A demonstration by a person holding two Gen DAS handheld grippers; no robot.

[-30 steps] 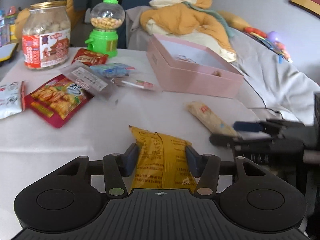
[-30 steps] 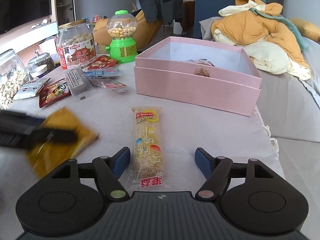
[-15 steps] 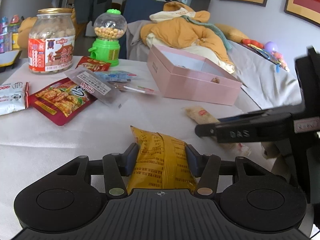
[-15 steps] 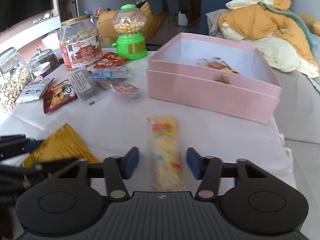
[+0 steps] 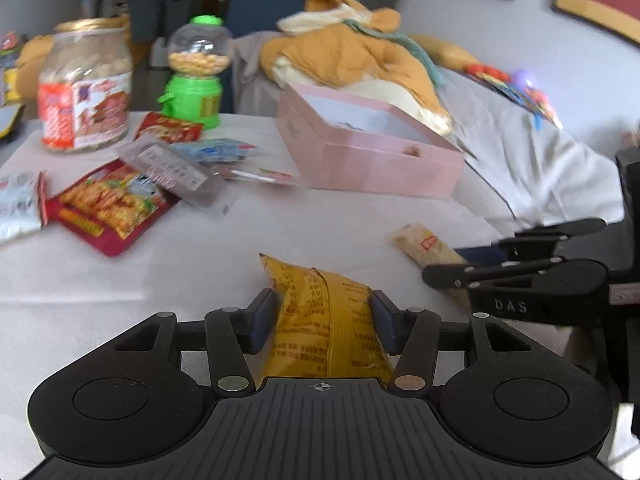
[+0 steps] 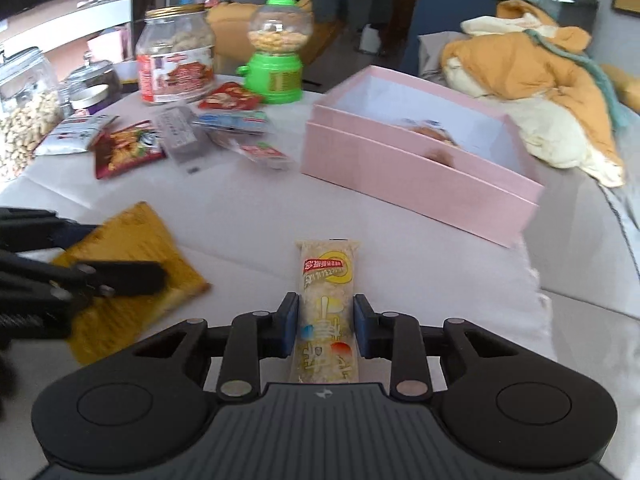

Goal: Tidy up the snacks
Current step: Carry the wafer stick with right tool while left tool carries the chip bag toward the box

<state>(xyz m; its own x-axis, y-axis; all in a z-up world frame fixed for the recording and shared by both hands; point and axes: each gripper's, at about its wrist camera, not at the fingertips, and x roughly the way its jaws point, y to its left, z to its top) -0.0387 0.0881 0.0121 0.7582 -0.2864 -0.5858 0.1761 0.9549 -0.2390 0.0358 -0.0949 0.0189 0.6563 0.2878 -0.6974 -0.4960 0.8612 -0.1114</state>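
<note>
My left gripper (image 5: 325, 314) is shut on a yellow snack bag (image 5: 326, 320), its blue pads pressing both sides just above the white cloth. The same yellow snack bag (image 6: 128, 256) shows at the left of the right wrist view, with the left gripper's black fingers (image 6: 120, 276) across it. My right gripper (image 6: 326, 326) is shut on a long pale rice-cracker bar (image 6: 327, 304) that points away from me. The bar (image 5: 424, 246) and the right gripper's fingers (image 5: 480, 272) appear at the right of the left wrist view. An open pink box (image 6: 420, 168) with a few snacks inside stands beyond.
Loose snack packets (image 5: 108, 204) lie at the left on the white tablecloth (image 5: 200, 256). Behind them stand a big nut jar (image 5: 86, 88) and a green candy dispenser (image 5: 196, 76). A glass jar of peanuts (image 6: 24, 116) is far left. Orange bedding (image 6: 536, 76) lies on the sofa at right.
My right gripper's jaws have gone from wide open around the rice-cracker bar to shut on it, and the bar now sits straight between the pads. The left gripper keeps its hold on the yellow bag.
</note>
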